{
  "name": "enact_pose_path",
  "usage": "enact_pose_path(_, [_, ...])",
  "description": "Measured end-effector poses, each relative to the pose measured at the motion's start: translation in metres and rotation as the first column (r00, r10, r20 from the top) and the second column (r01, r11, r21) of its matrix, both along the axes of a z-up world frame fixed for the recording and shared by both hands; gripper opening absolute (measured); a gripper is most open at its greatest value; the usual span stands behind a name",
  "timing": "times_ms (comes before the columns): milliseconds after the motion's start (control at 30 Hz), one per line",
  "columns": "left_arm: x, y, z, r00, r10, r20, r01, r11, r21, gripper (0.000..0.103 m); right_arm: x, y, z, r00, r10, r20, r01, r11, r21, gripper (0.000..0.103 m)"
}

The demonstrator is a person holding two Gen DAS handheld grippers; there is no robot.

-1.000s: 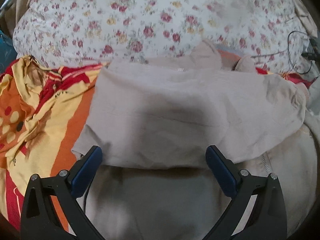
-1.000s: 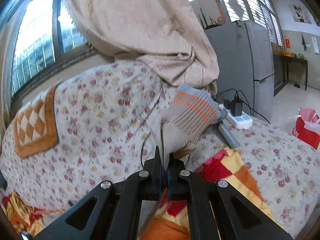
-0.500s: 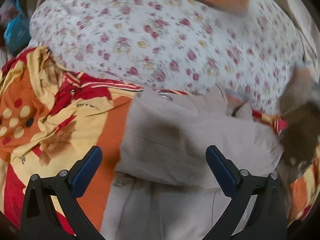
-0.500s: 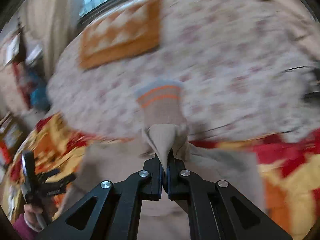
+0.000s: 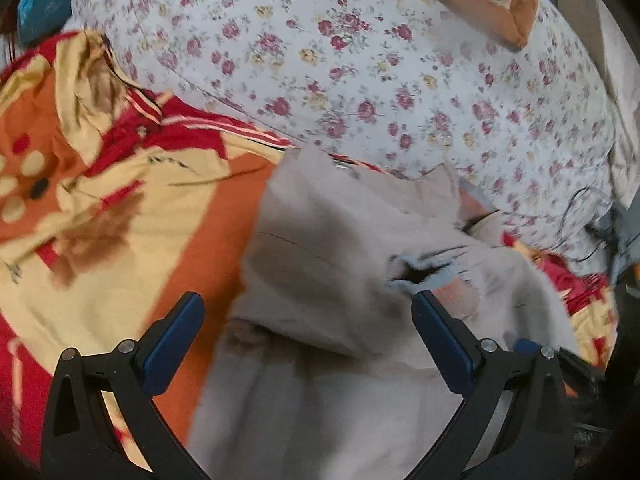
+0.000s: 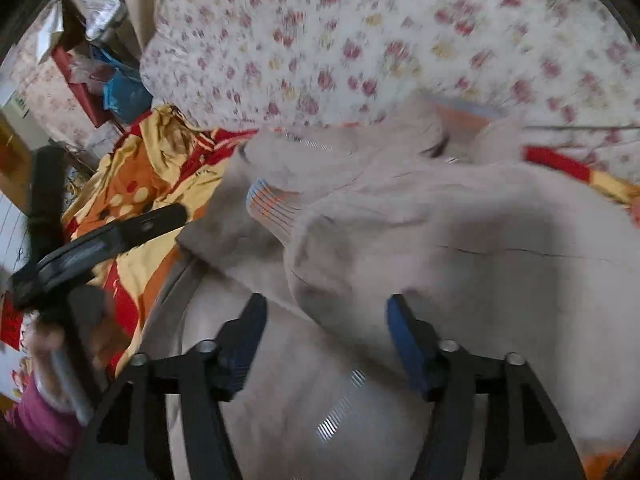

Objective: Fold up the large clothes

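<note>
Across the orange-and-red bedsheet (image 5: 208, 216), the beige jacket (image 5: 340, 240) lay half-folded, its long axis running away toward the floral quilt (image 5: 360, 60), directly ahead of both the left tongs (image 5: 308, 344) and the nearer right tongs (image 6: 326, 340), all 4 fingers released and empty, a striped cuff (image 6: 272, 208) draped across the fold.

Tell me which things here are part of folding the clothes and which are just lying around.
Part of the job:
- beige jacket, striped cuff folded across it
- left hand-held gripper, open
- right hand-held gripper, open

Lying about:
- floral quilt
- orange and red sheet
- blue bag
</note>
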State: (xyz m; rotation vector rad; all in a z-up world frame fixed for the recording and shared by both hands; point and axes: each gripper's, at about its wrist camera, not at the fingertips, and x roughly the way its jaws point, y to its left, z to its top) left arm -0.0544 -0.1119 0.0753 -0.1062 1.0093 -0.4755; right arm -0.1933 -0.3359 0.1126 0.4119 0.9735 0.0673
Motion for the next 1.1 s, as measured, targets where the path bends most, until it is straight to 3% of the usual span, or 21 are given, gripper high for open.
enact_pose_path(233, [0.000,-0.029,0.003,0.998,0.022,-0.067,-0.029,0.995,-0.095,0.103,-0.070,-0.060,0.027,0.991,-0.135,0.023,0.136,0.990,-0.039,0.072])
enact_pose_path(300, [-0.001,-0.047,-0.003,0.996,0.008,-0.085,-0.015,0.997,-0.075,0.103,-0.093,-0.081,0.030,0.980,-0.200,0.014,0.201,0.979,-0.035,0.072])
enact_pose_path(433, [-0.009,-0.093,-0.017,0.996,-0.058,-0.062,0.062,0.995,0.078,0.102,-0.131,-0.111,0.032,0.953,-0.304,0.017,0.304,0.953,-0.007,0.072])
enact_pose_path(467, [-0.012,-0.103,-0.018,0.996,-0.078,-0.045,0.082,0.991,0.108,0.090,-0.139,-0.116,0.032,0.946,-0.324,0.018,0.324,0.946,-0.002,0.072])
enact_pose_path(500, [-0.015,-0.112,-0.017,0.994,-0.106,-0.032,0.109,0.987,0.119,0.048,-0.145,-0.121,0.032,0.942,-0.336,0.018,0.336,0.942,-0.001,0.072])
enact_pose_path(533, [-0.017,-0.120,-0.015,0.990,-0.138,-0.040,0.142,0.982,0.123,0.034,-0.151,-0.124,0.032,0.937,-0.349,0.017,0.349,0.937,-0.006,0.072])
enact_pose_path(600, [-0.016,-0.127,0.001,0.987,-0.157,-0.039,0.160,0.981,0.106,0.030,-0.158,-0.131,0.031,0.927,-0.375,0.018,0.375,0.927,-0.008,0.072])
enact_pose_path(667, [-0.015,-0.123,0.031,0.987,-0.158,0.028,0.156,0.985,0.072,0.027,-0.164,-0.140,0.029,0.915,-0.402,0.014,0.402,0.916,0.002,0.072])
enact_pose_path(767, [-0.003,-0.088,0.076,0.988,-0.088,0.129,0.089,0.996,0.000,0.026,-0.167,-0.151,0.026,0.895,-0.445,0.016,0.445,0.896,0.012,0.073])
enact_pose_path(800, [0.003,-0.074,0.082,0.987,-0.059,0.148,0.058,0.998,0.011,0.026,-0.165,-0.154,0.024,0.891,-0.454,0.015,0.453,0.891,0.019,0.074])
enact_pose_path(867, [0.014,-0.054,0.075,0.988,-0.027,0.151,0.016,0.997,0.076,0.026,-0.159,-0.159,0.019,0.885,-0.466,0.007,0.466,0.884,0.029,0.077])
enact_pose_path(967, [0.028,-0.031,0.037,0.995,0.031,0.091,-0.047,0.982,0.181,0.026,-0.138,-0.167,0.007,0.882,-0.471,-0.022,0.472,0.880,0.049,0.077])
enact_pose_path(1033, [0.035,-0.021,0.007,0.998,0.053,0.018,-0.056,0.978,0.200,0.026,-0.124,-0.174,-0.001,0.877,-0.479,-0.036,0.480,0.874,0.077,0.078])
enact_pose_path(1100, [0.034,-0.017,-0.005,0.998,0.059,-0.004,-0.057,0.980,0.193,0.026,-0.103,-0.182,-0.012,0.872,-0.485,-0.062,0.489,0.865,0.115,0.078])
